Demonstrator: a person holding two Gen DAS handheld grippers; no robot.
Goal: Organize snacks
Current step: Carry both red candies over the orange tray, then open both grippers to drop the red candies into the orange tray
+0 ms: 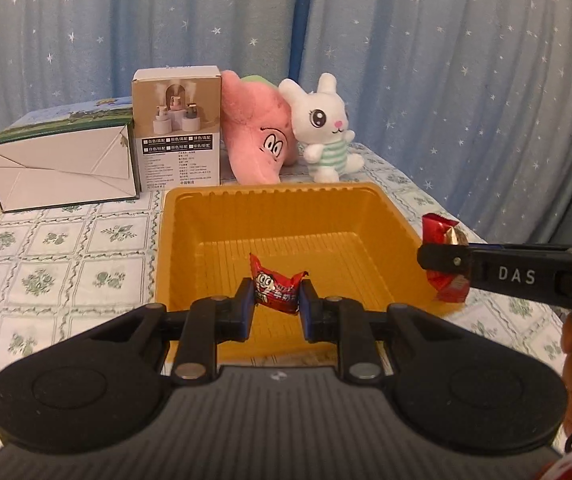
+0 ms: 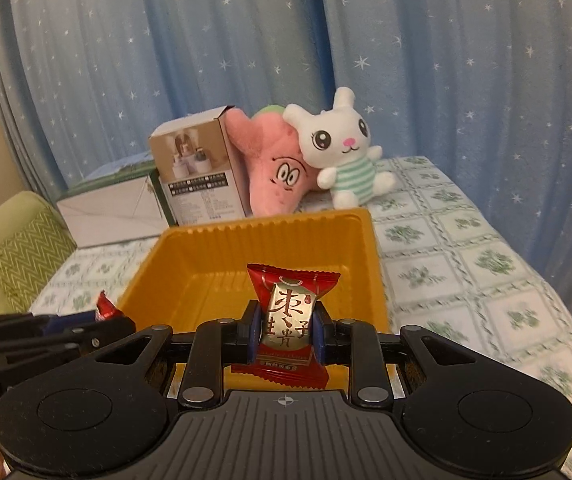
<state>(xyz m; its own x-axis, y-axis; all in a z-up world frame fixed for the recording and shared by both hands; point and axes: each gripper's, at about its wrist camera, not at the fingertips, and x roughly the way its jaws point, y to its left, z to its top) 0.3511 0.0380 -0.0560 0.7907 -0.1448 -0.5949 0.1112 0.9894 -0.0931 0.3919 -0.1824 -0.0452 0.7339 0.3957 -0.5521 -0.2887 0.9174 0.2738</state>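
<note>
Black grippers [image 1: 277, 307], blue-padded jaws

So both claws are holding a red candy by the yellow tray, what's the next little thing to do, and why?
Probably move both a bit further over the orange tray and open. The left claw pinches a red cartoon candy and the right claw a red-and-gold one. Both sit near the tray's front edge, and the tray looks empty.
</note>
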